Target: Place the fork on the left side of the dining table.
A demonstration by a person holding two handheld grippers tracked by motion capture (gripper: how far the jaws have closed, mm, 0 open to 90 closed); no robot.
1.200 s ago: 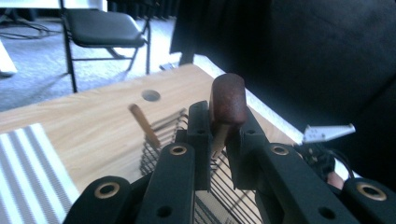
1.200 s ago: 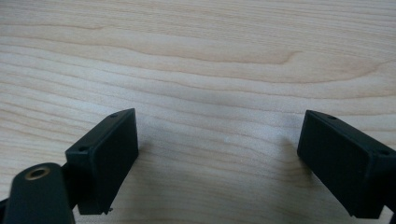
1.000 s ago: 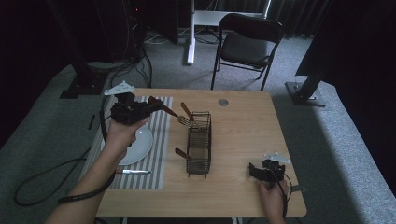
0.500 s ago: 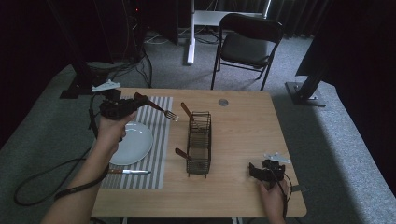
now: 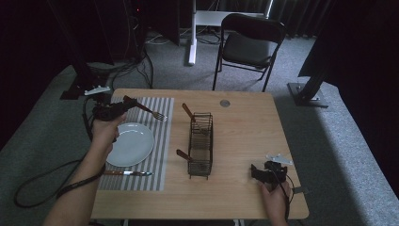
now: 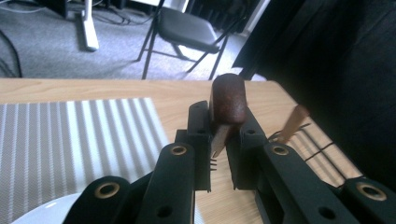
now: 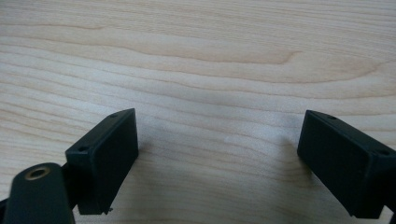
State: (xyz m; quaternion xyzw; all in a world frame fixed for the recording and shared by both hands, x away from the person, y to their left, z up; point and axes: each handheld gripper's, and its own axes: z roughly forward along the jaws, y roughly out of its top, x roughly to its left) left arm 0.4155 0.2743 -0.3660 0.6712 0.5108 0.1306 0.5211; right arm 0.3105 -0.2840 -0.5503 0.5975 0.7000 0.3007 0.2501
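The pale wooden surface (image 5: 244, 136) carries a grey striped placemat (image 5: 160, 141) on its left half, with a round white plate (image 5: 131, 143) on it and a black wire cutlery basket (image 5: 201, 143) just beside it. The left gripper (image 5: 123, 104) hovers above the mat's far end, jaws clamped on a wooden-handled metal fork (image 5: 149, 111). The right gripper (image 5: 254, 171) rests near the front right corner, jaws apart.
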